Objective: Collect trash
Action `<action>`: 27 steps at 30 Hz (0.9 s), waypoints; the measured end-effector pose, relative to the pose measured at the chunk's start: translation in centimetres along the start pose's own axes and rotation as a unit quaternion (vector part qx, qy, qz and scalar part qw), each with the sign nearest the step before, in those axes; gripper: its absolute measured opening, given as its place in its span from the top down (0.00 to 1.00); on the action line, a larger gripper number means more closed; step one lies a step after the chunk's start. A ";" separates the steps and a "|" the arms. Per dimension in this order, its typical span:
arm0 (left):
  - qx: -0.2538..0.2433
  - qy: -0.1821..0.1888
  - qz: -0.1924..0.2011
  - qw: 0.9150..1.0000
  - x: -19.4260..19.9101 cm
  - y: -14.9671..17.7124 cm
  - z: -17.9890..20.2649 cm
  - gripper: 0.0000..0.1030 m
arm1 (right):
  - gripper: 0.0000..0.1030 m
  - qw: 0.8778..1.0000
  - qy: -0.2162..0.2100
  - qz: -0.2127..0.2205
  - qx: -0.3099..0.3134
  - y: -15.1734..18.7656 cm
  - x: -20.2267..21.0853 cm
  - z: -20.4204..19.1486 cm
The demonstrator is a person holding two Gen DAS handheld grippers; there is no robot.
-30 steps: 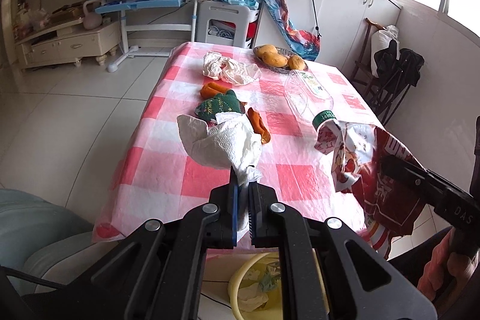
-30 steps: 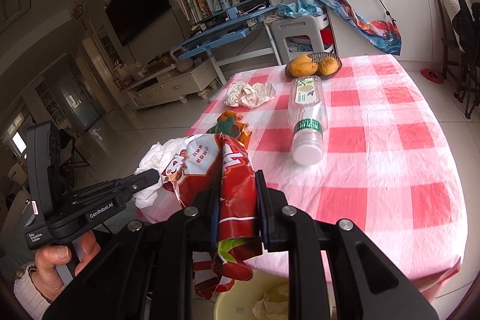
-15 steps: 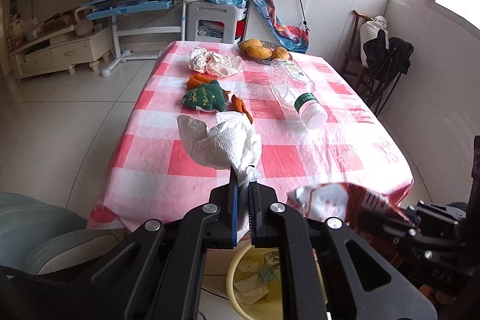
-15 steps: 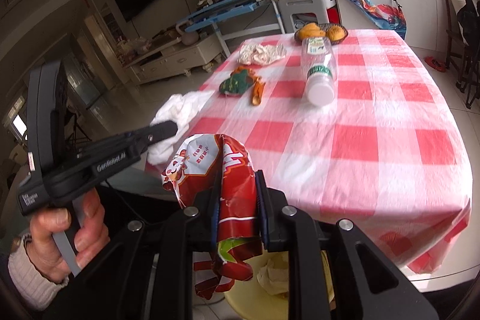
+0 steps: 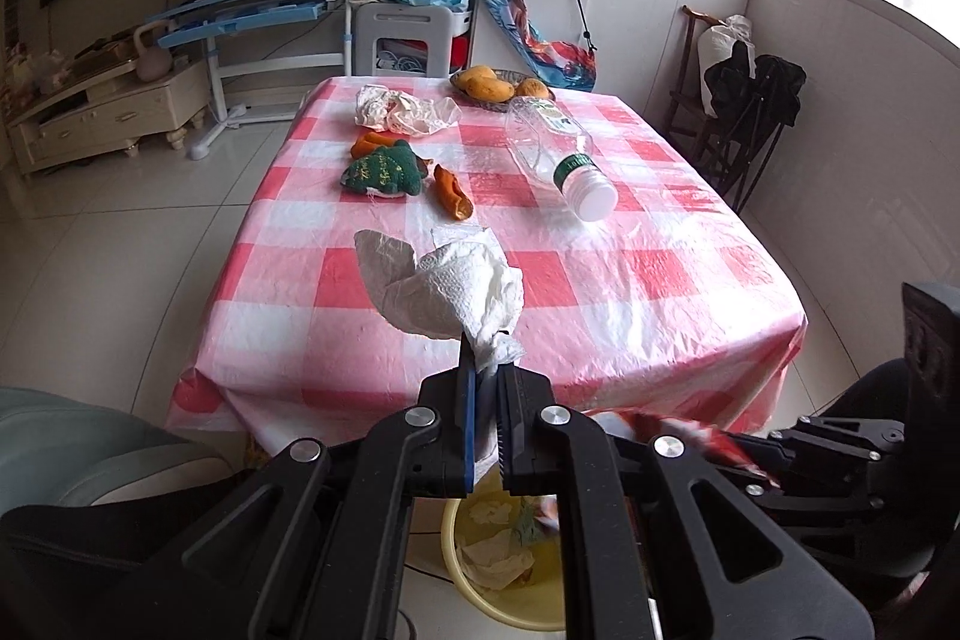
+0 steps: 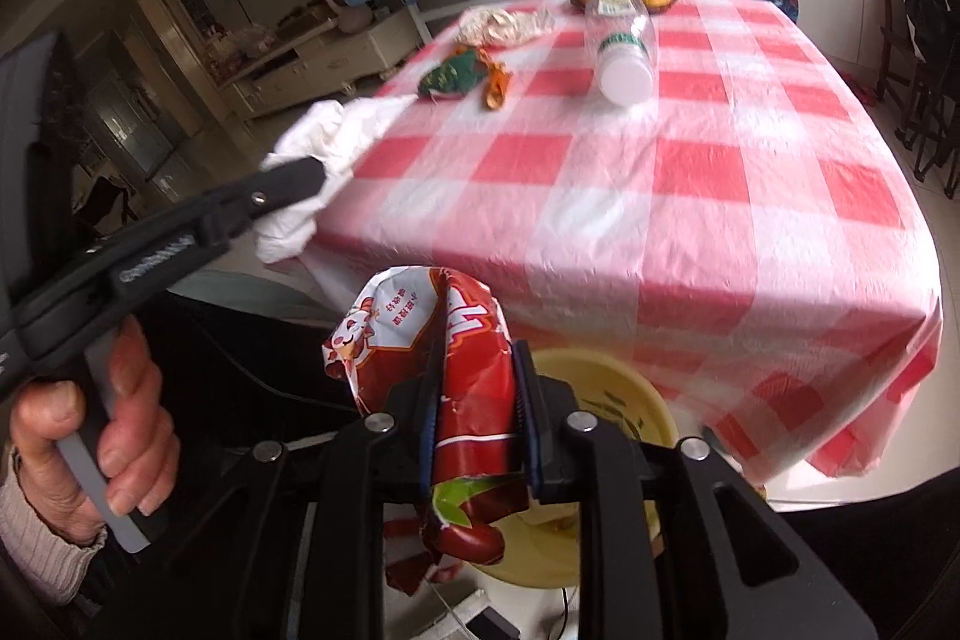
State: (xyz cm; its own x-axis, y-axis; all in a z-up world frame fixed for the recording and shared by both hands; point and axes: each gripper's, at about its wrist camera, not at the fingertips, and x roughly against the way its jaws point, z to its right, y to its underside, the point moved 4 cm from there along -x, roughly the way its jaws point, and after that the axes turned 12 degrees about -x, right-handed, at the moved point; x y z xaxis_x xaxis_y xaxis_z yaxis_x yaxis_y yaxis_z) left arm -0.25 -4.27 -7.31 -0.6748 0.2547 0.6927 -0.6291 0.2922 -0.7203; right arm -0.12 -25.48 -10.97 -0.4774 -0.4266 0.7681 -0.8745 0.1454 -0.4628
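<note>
In the left wrist view, a white tissue [image 5: 453, 289] is clamped in the closed left gripper [image 5: 485, 376] at the frame's centre, raised before the table's [image 5: 690, 316] near edge. A yellow bin [image 5: 498, 562] with crumpled paper in it is seen at the bottom, below the gripper. On the cloth, a bottle [image 5: 555, 157] is laid on its side at upper right, and a green wrapper [image 5: 384, 169] and orange peel [image 5: 453, 199] are seen at centre.

In the right wrist view, a red bag [image 6: 462, 388] is seen between the fingers of the right gripper [image 6: 477, 388] at lower centre, over the bin [image 6: 606, 388]. The jaws have just been opening, yet the bag is pressed by both pads. At left, the left gripper [image 6: 300, 172] is held by a hand [image 6: 102, 448], the tissue [image 6: 324, 142] pinched at its tip.
</note>
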 end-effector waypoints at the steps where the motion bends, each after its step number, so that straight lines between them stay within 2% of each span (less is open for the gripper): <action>1: -0.003 0.001 -0.001 1.000 0.1 0.2 0.2 0.94 | 0.68 1.000 0.003 0.003 -0.006 0.0 0.0 0.3; 5: -0.015 0.006 -0.006 1.000 0.5 1.0 1.1 0.94 | 0.57 0.999 -0.004 0.026 -0.021 -0.4 1.0 0.7; 16: -0.057 0.027 -0.022 0.998 1.0 2.8 4.1 0.94 | 0.52 0.993 -0.035 0.093 -0.063 -1.7 3.5 1.6; 21: -0.085 0.056 -0.042 0.994 0.8 3.8 6.1 0.93 | 0.50 0.991 -0.036 0.105 -0.076 -2.1 3.9 2.0; 24: -0.101 0.051 -0.046 0.992 0.8 4.2 7.0 0.71 | 0.45 0.990 -0.032 0.113 -0.077 -2.2 4.2 2.1; 25: -0.104 0.043 -0.043 0.993 0.9 4.2 7.0 0.54 | 0.43 0.990 -0.030 0.115 -0.078 -2.2 4.2 2.2; 26: -0.106 0.032 -0.035 0.993 1.1 4.2 7.0 0.46 | 0.43 0.990 -0.028 0.117 -0.078 -2.2 4.3 2.2; 27: -0.105 0.027 -0.030 0.994 1.4 4.1 6.9 0.46 | 0.43 0.989 -0.027 0.119 -0.079 -2.3 4.3 2.3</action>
State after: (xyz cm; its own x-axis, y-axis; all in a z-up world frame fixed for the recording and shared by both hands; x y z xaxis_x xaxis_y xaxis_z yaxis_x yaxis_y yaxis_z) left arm -6.41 -9.10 -9.56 -0.6135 0.2789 0.7388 -0.5686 0.4932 -0.6584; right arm 0.03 -29.67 -7.68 -0.6694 -0.4103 0.6193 -0.7428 0.3825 -0.5496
